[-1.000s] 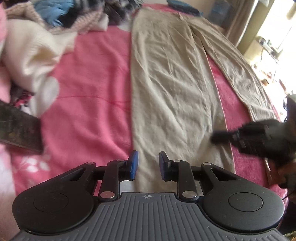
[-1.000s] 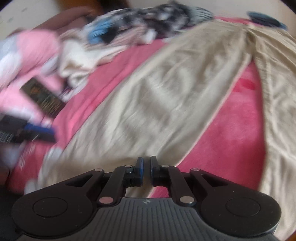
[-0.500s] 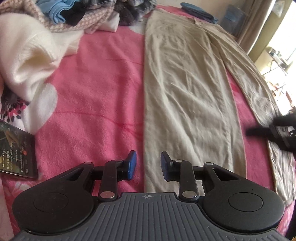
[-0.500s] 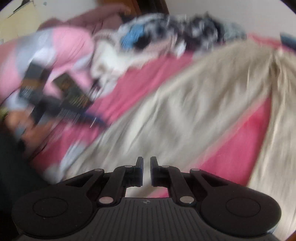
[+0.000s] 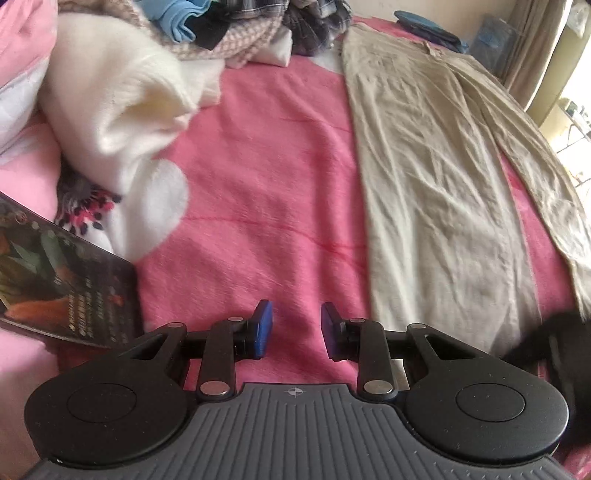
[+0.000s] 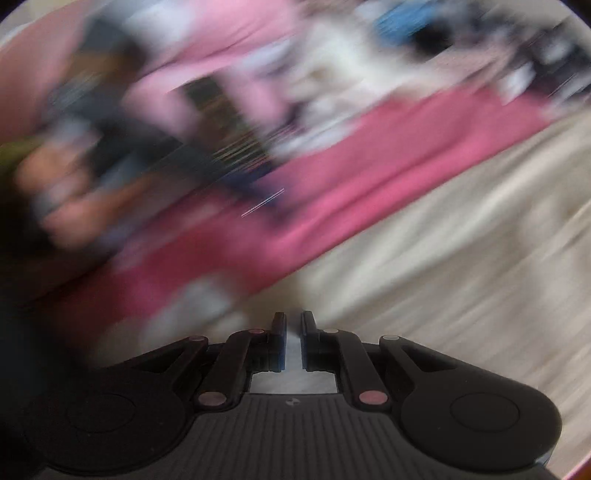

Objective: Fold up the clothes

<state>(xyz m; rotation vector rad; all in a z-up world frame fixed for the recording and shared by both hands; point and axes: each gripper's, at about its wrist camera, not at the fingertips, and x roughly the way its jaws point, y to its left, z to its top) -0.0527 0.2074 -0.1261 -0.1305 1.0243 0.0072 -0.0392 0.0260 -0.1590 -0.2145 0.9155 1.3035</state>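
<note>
In the left wrist view the left gripper [image 5: 296, 329] hangs low over a pink blanket [image 5: 266, 192], its blue-padded fingers [image 5: 263, 328] spread apart with nothing between them and only bare blanket showing in the gap. The beige trousers [image 5: 436, 173] lie flat on the blanket to the right of the gripper, stretching from the near edge away toward the far end of the bed, with one leg running straight and the other angling off to the right. The nearest hem of the straight leg lies just beside the right-hand finger, apart from it. To the left, a cream fleece garment [image 5: 122, 96] lies bunched up, and behind it sits a heap of mixed clothes [image 5: 229, 29] in blue, black and checked cloth. A dark printed book or box [image 5: 62, 280] rests at the left edge, near the gripper body. At the lower right a dark blurred shape [image 5: 554, 343] intrudes; what it is cannot be told.

The right wrist view is heavily smeared by motion. The right gripper [image 6: 293, 339] has its fingers drawn close, with only a narrow slit left between the pads, and nothing visibly caught there. Beneath and to the right of it spreads the beige cloth [image 6: 461, 266], bordered by the pink blanket [image 6: 332, 192]. The upper left is too blurred to read
</note>
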